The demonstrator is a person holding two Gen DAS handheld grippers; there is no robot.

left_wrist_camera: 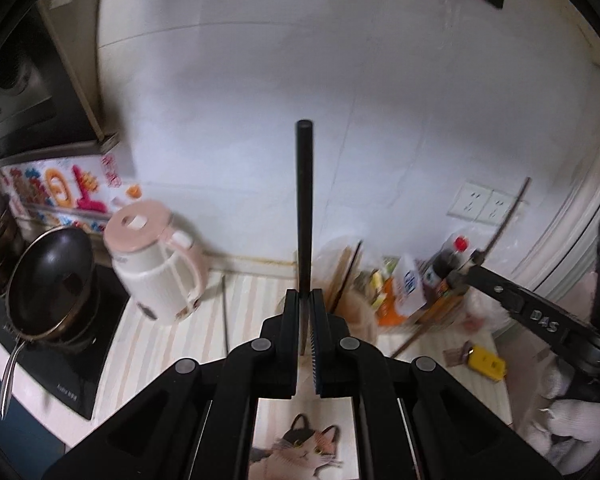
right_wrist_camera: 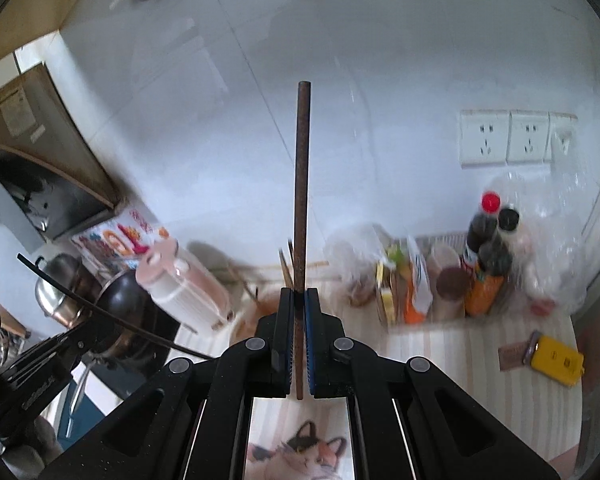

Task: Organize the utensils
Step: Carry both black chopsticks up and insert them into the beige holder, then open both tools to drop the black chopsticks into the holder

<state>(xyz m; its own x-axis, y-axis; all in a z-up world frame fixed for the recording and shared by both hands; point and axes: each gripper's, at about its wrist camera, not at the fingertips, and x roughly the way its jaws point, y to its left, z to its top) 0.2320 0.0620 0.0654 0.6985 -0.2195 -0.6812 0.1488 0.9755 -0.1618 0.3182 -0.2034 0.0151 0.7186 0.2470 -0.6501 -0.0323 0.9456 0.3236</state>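
My left gripper (left_wrist_camera: 305, 300) is shut on a black chopstick (left_wrist_camera: 304, 200) that stands upright along the fingers, above the striped counter. My right gripper (right_wrist_camera: 299, 298) is shut on a dark brown chopstick (right_wrist_camera: 302, 176), also upright. The right gripper also shows in the left wrist view (left_wrist_camera: 466, 270), holding its thin stick (left_wrist_camera: 508, 216) near the sauce bottles. The left gripper shows at the lower left of the right wrist view (right_wrist_camera: 40, 376) with its chopstick (right_wrist_camera: 100, 312) slanting. Several more chopsticks (right_wrist_camera: 286, 266) stand in a holder (right_wrist_camera: 260, 308) by the back wall, partly hidden by my fingers.
A pink and white kettle (left_wrist_camera: 156, 264) and a black pan (left_wrist_camera: 48, 280) on an induction hob (left_wrist_camera: 80, 360) stand on the left. Bottles and packets (right_wrist_camera: 452, 280) crowd the back right. A yellow box (right_wrist_camera: 556, 360) lies on the striped counter (right_wrist_camera: 440, 344). A cat-print mat (left_wrist_camera: 304, 448) lies below.
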